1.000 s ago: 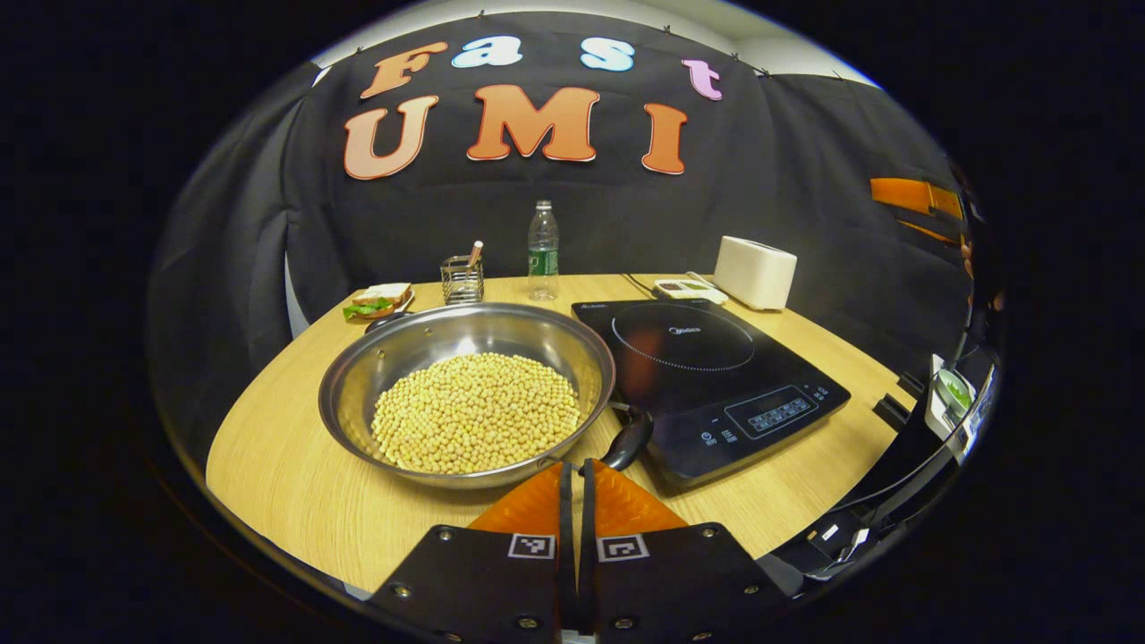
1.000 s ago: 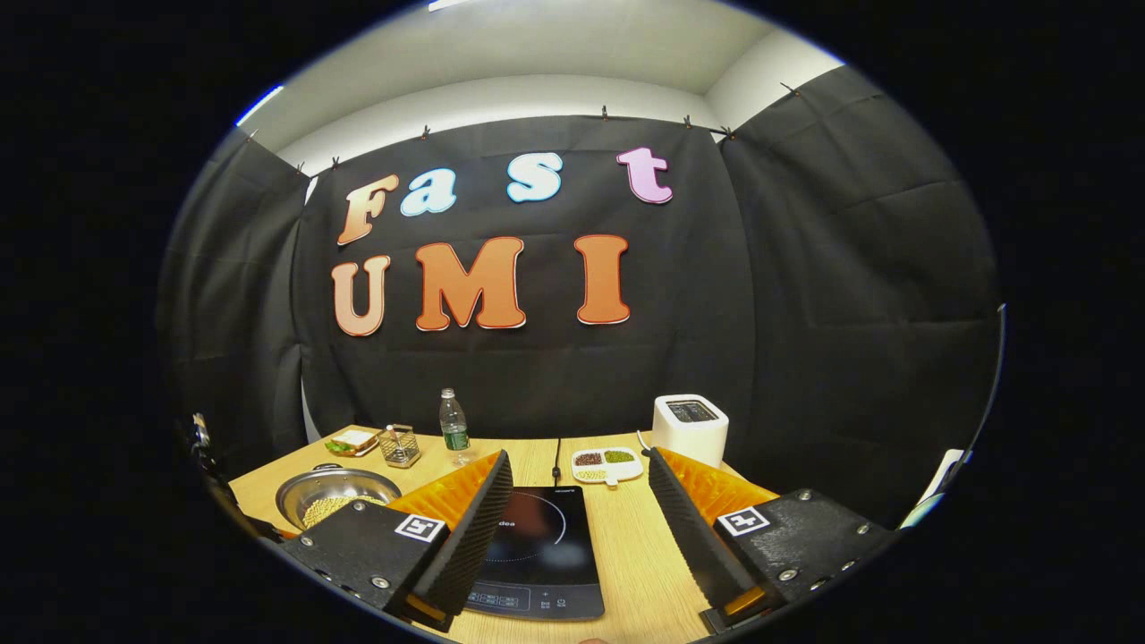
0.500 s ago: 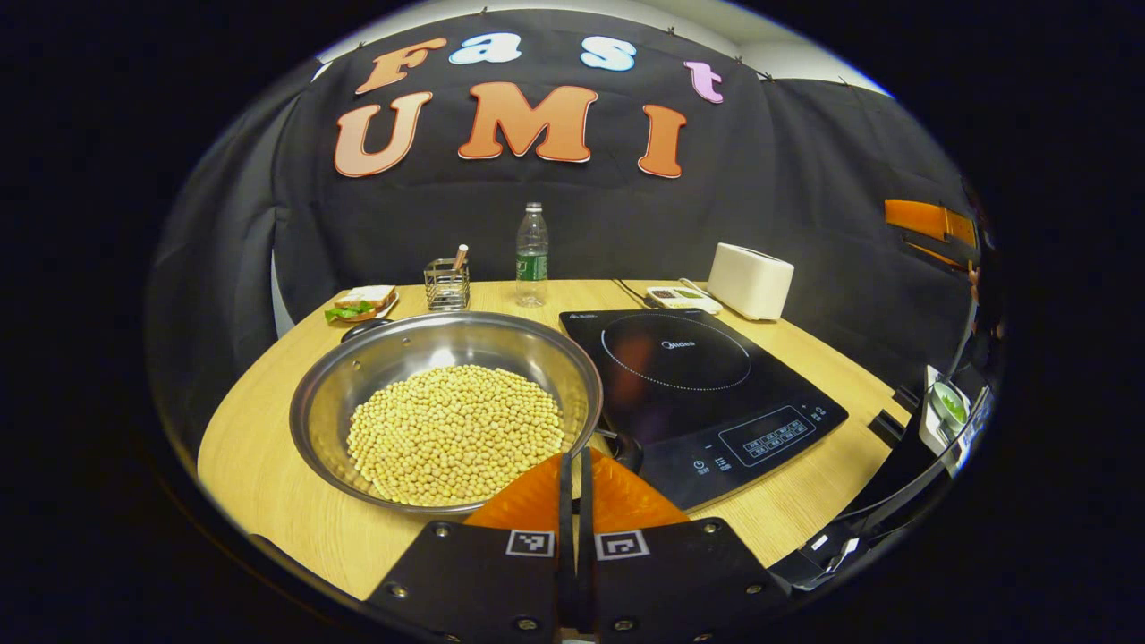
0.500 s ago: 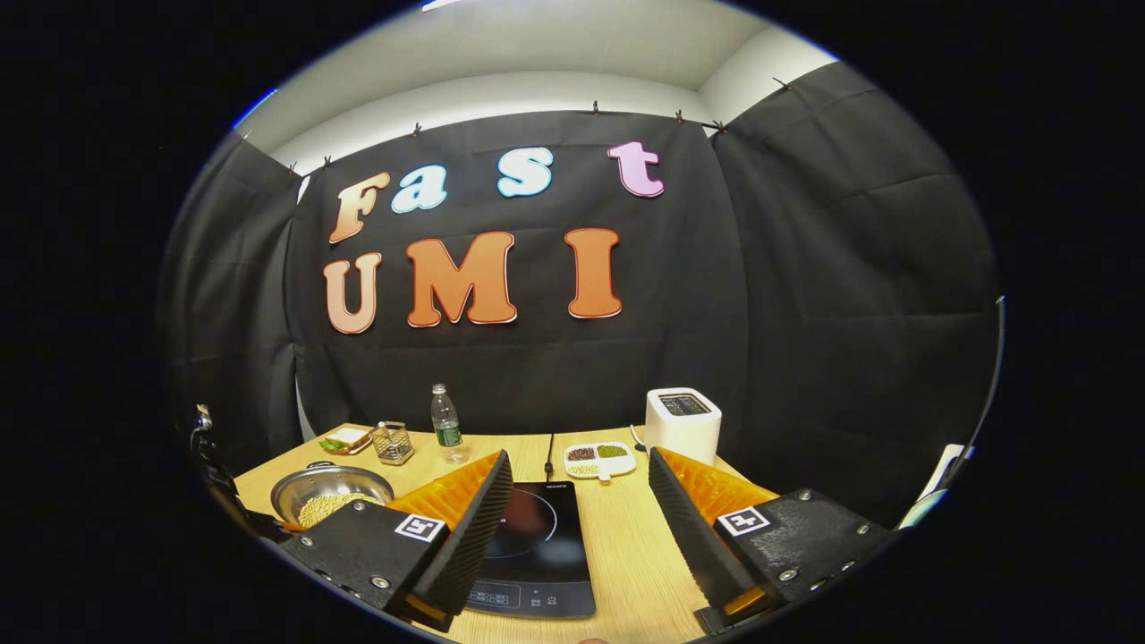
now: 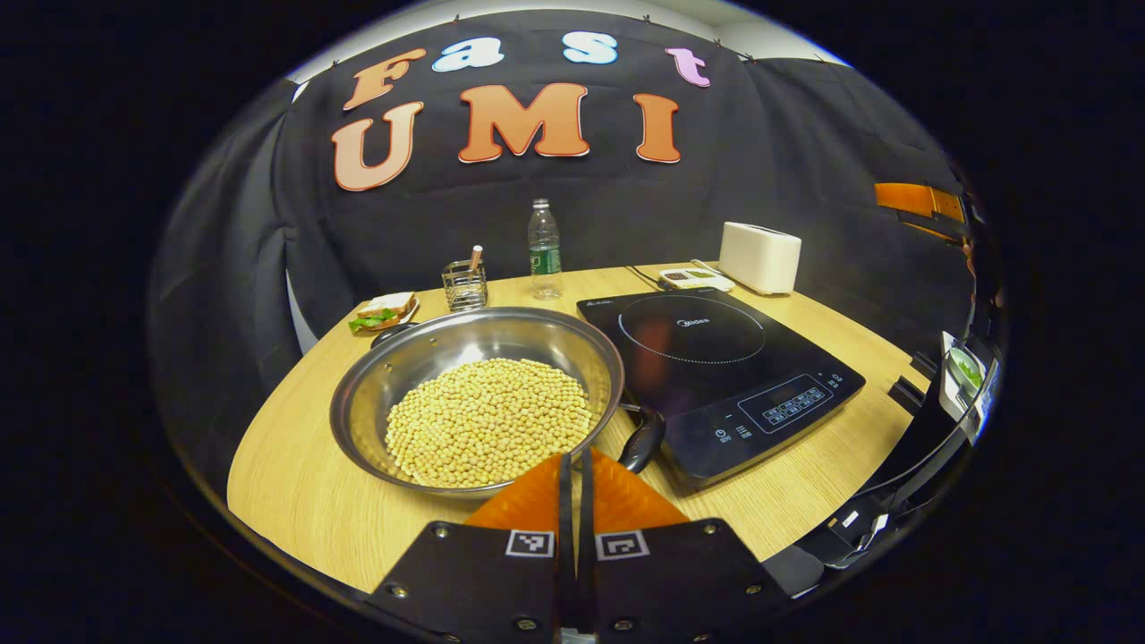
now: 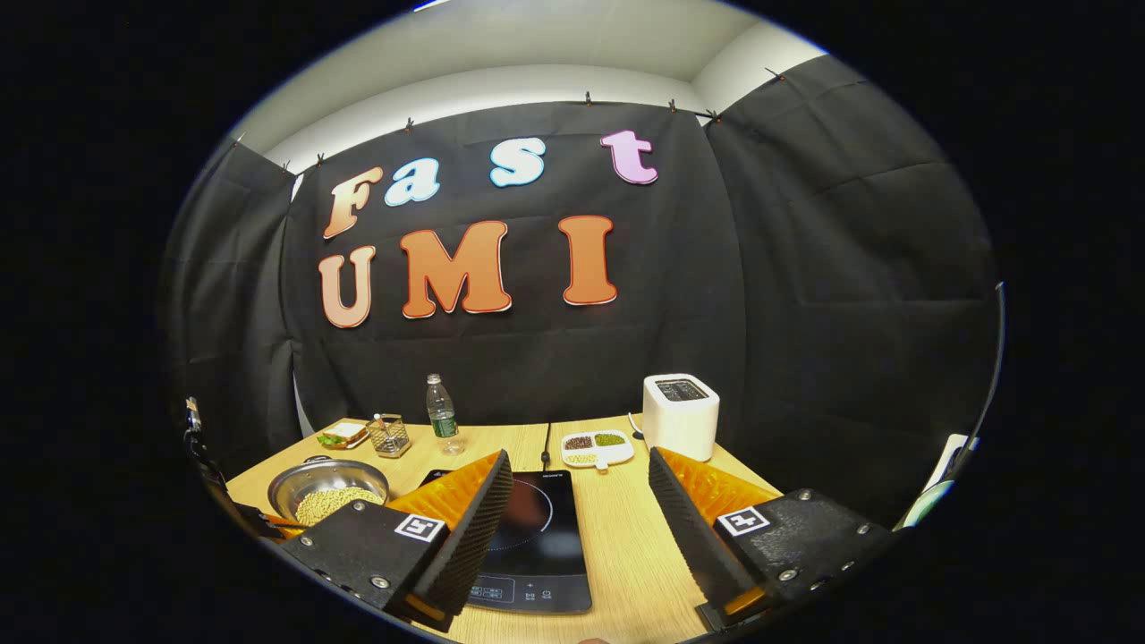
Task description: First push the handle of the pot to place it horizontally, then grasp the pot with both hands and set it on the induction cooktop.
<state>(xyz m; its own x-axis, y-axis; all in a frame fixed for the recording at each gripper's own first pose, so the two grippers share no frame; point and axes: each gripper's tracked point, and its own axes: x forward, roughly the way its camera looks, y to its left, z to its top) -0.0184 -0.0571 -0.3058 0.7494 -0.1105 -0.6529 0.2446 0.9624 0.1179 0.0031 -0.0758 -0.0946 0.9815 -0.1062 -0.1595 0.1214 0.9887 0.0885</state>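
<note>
The pot [image 5: 479, 398], a wide steel pan full of pale beans [image 5: 490, 420], sits on the wooden surface [image 5: 295, 501] just left of the induction cooktop [image 5: 725, 371]. Its black handle [image 5: 642, 440] points toward the near right, at a slant, close to the cooktop's front corner. The left gripper [image 5: 572, 474] hovers just before the pot's near rim, jaws closed on nothing, close beside the handle. The right gripper [image 6: 577, 528] is held farther back over the cooktop's near edge, jaws wide open and empty.

The risk I see is the push: a closed tip on a rounded handle could slip off, or shove the whole pot sideways instead of turning it. The handle could also knock the cooktop's edge. A jolt might scatter beans over the rim.
</note>
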